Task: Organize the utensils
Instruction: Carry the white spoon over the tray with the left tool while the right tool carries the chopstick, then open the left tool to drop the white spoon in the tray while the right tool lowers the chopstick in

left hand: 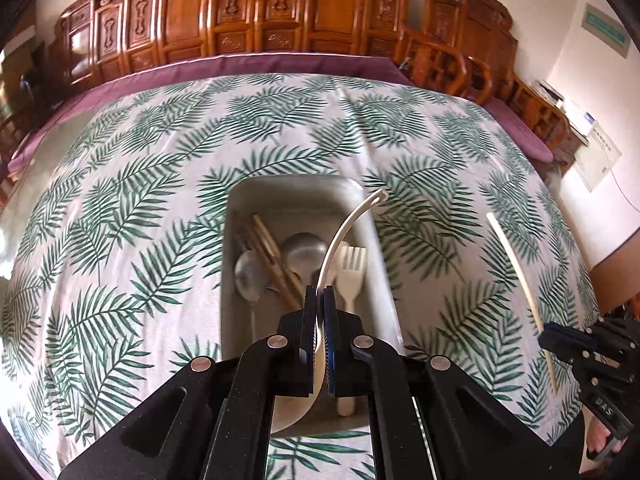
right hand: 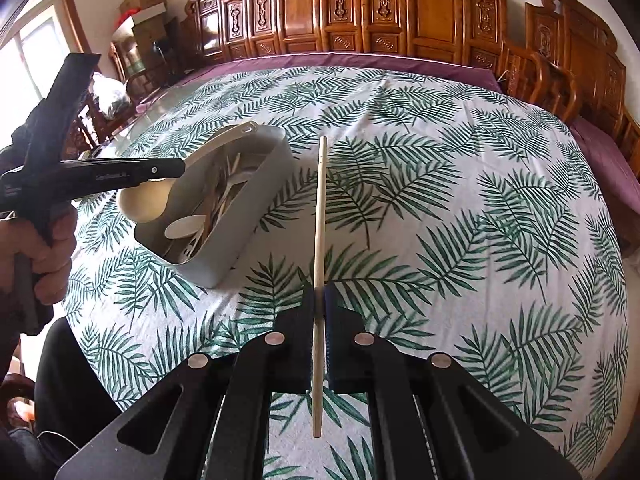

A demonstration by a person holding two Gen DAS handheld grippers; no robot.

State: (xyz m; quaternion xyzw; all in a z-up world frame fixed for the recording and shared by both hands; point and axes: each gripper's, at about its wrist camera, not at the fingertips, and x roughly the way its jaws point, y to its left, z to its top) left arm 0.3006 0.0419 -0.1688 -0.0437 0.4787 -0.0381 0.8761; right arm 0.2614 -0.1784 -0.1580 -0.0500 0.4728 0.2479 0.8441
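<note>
- The left gripper (left hand: pixel 319 294) was clamped on a cream ladle (left hand: pixel 344 232), its fingers pinching the curved handle just above the bowl. It hung over the near end of the grey bin (left hand: pixel 240 200), not yet resting inside.
- The pinch sat on a thin, curved, smooth handle with the heavy bowl below the fingers. In my judgement the ladle could have swivelled in the grip and tipped, so its long handle swung out over the bin's rim.
- The bin already held metal spoons (left hand: pixel 248 272), wooden chopsticks (left hand: pixel 276 256) and a cream fork (left hand: pixel 351 276), lying lengthwise. Dropped from height, the ladle might have landed across them, stuck up over the wall or bounced out onto the leaf-print tablecloth (left hand: pixel 120 200).
- The right gripper (right hand: pixel 320 300) was closed on a single pale chopstick (right hand: pixel 320 208), held near its lower third, with the long end pointing away above the cloth, well to the right of the bin (right hand: pixel 244 208).
- So thin a stick, held off-centre, could have pivoted or slid through the pads; a loosened squeeze would likely have let it roll across the cloth.
- Both tools would head for the same narrow bin. Brought in together, the chopstick tip might have struck the ladle or the left gripper (right hand: pixel 168 168) and knocked either piece loose.
- The bin looked light; a nudge on its wall could have shifted it.
</note>
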